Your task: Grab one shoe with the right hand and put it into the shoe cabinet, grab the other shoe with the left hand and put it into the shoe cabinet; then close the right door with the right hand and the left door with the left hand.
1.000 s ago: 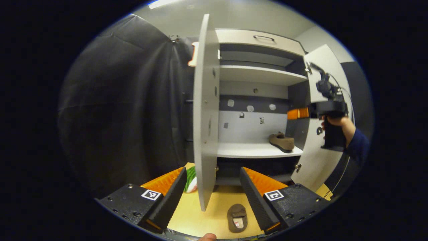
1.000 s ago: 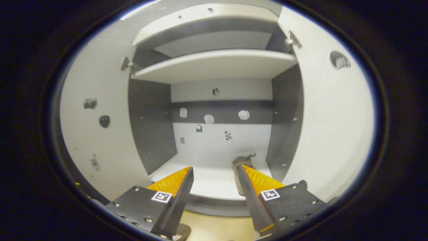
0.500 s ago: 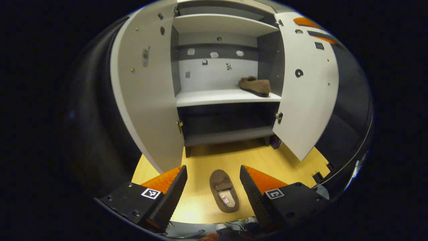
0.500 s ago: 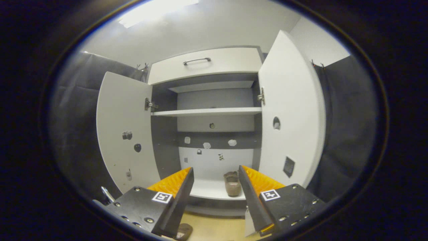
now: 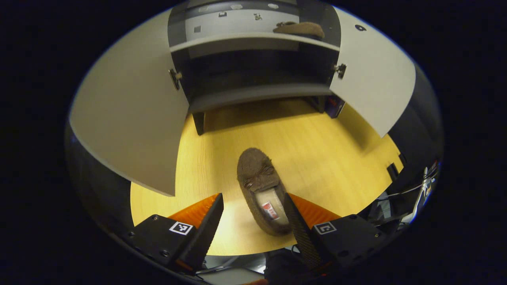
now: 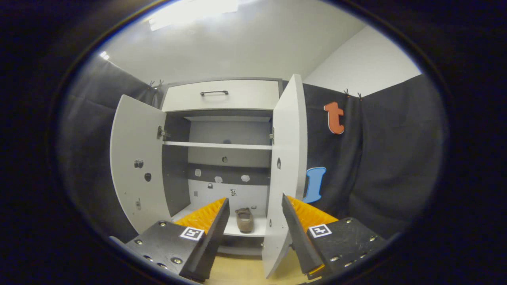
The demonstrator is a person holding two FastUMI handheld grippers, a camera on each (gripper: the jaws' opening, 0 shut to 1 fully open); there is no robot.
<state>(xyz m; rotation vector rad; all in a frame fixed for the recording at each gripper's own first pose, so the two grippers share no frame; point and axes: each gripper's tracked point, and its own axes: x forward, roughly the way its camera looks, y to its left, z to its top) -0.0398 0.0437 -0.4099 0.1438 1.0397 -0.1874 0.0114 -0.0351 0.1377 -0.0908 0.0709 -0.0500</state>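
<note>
Brown shoe: on the wooden floor before the shoe cabinet, heel between the spread fingers of the left gripper, beside its right finger; contact unclear.

Second shoe: right gripper view, on the cabinet shelf, well beyond the right gripper, fingers apart, empty.

Both doors open.

A light wooden floor is carrying a brown slipper-style shoe, lying flat with its toe pointing toward the shoe cabinet, which is standing on the same floor. Inside the cabinet, a pale shelf is holding a second brown shoe near its right side.
</note>
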